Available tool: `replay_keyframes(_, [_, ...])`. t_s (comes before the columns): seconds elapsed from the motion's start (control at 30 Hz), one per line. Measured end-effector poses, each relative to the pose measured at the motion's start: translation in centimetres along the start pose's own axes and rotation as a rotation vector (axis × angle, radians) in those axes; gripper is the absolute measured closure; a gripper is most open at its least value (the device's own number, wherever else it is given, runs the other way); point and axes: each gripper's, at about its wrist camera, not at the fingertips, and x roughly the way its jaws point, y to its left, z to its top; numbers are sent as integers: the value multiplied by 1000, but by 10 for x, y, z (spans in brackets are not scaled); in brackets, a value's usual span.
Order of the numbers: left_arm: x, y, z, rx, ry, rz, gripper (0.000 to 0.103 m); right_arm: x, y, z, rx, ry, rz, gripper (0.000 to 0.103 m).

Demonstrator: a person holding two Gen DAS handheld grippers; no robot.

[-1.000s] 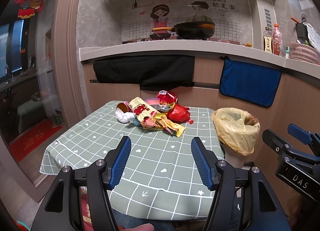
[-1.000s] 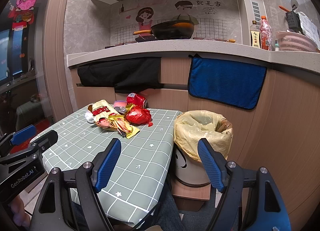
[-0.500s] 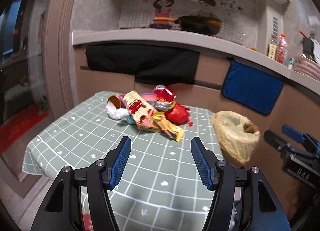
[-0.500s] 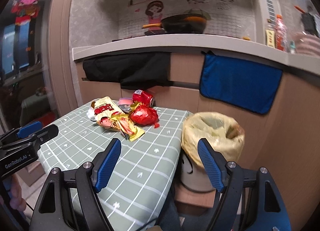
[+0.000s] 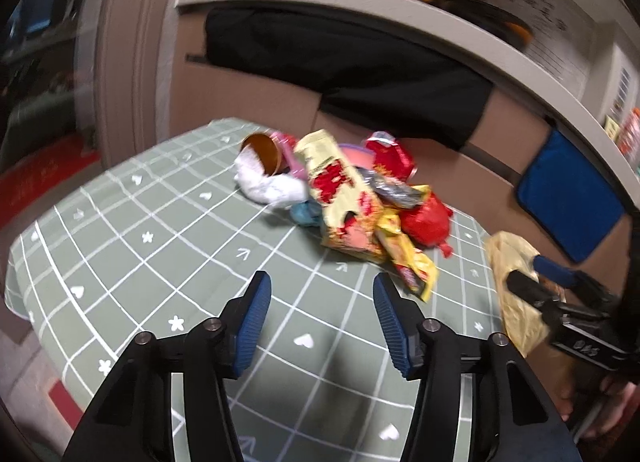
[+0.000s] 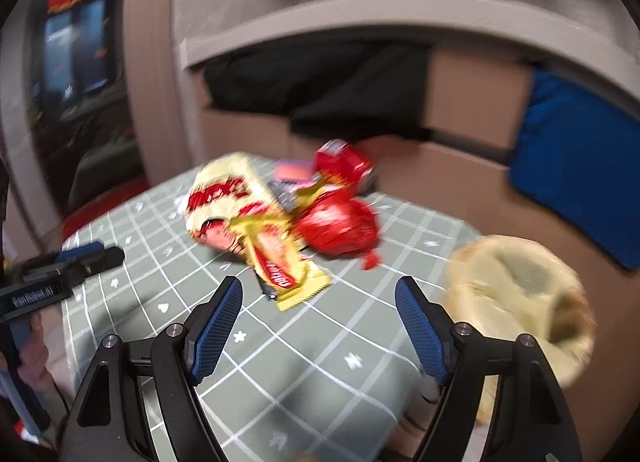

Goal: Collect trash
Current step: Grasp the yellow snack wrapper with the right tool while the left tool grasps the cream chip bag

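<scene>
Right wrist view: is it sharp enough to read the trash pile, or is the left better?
Right wrist view: heavy motion blur smears the wrappers and bin bag; only the right tool looks crisp. Left wrist view: milder blur, pile readable, fisheye bends the tablecloth grid.

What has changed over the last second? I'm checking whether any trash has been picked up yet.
Nothing has been picked up. Both claws have moved forward over the table toward the trash pile, which now looms larger in both views. The left claw and right claw stay open and empty. The wrappers, the tipped cup and the lined bin lie as before.
</scene>
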Motion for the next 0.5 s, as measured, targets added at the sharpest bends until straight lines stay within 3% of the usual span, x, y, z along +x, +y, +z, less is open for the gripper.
replay_keyframes(0.17, [22, 16, -5, -38, 58, 7, 52, 65, 15, 15, -69, 70, 133, 27])
replay_keyframes(0.3, [36, 22, -10, -47, 109, 11, 52, 109, 24, 24, -126, 126, 151, 28])
replay_keyframes(0.5, [51, 19, -16, -21, 146, 5, 52, 151, 11, 26, -86, 191, 165, 32])
